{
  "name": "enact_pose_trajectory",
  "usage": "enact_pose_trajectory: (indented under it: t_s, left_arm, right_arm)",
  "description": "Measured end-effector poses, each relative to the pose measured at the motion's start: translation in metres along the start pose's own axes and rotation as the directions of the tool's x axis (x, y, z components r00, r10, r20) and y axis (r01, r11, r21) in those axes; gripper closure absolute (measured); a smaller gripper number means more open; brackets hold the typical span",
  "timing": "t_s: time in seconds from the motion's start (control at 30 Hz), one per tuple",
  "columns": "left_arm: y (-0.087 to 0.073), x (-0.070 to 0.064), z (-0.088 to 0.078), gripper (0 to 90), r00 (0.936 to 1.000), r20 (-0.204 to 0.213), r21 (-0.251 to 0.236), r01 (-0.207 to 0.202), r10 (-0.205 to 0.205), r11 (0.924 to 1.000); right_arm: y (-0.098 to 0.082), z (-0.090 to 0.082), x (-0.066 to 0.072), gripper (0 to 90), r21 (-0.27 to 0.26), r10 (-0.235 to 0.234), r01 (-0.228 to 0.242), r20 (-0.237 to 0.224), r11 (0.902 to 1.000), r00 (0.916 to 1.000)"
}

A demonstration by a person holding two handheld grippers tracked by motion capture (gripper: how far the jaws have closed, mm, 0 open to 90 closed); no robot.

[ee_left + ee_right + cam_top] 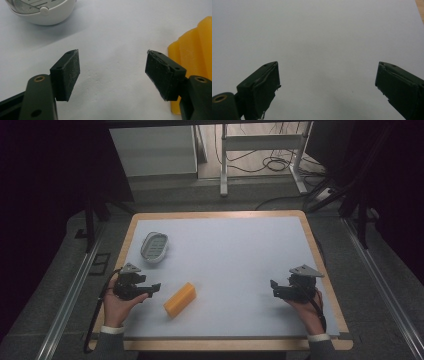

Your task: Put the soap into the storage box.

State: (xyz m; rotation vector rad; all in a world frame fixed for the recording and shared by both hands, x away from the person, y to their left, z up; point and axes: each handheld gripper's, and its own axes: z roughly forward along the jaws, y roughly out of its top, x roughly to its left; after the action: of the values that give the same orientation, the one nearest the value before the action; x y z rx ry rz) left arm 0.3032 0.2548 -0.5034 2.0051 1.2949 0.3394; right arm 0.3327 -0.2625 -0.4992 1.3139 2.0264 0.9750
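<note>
Both claws [112, 72] [327, 82] open, empty; yellow block [180, 299] beside left, white dish [154, 247] beyond.

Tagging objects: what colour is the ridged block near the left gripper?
Yellow-orange ridged block; clearest in the left gripper view.

Yellow ridged block [180, 299], flat, lying diagonally

Right gripper [327, 87], fingers [262, 87] spread wide over pale mat [324, 32]
</note>
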Motion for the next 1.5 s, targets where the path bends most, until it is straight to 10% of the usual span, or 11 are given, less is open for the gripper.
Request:
enact_pose_trajectory:
  t_s: [0.73,1.5]
  left_arm:
    - [0.004,0.001,-0.013,27.3,0.9998,-0.022,-0.015,0.002,-0.002,0.9999]
    - [0.031,-0.029,-0.07,24.6,0.9982,0.037,-0.043,-0.046,0.047,0.998]
  right_arm:
    - [-0.009,-0.002,-0.008,6.5,0.012,0.019,-0.019,0.005,0.9997,0.9998]
    - [-0.011,-0.01,-0.018,6.5,-0.025,0.019,-0.02,-0.052,0.9995,0.9985]
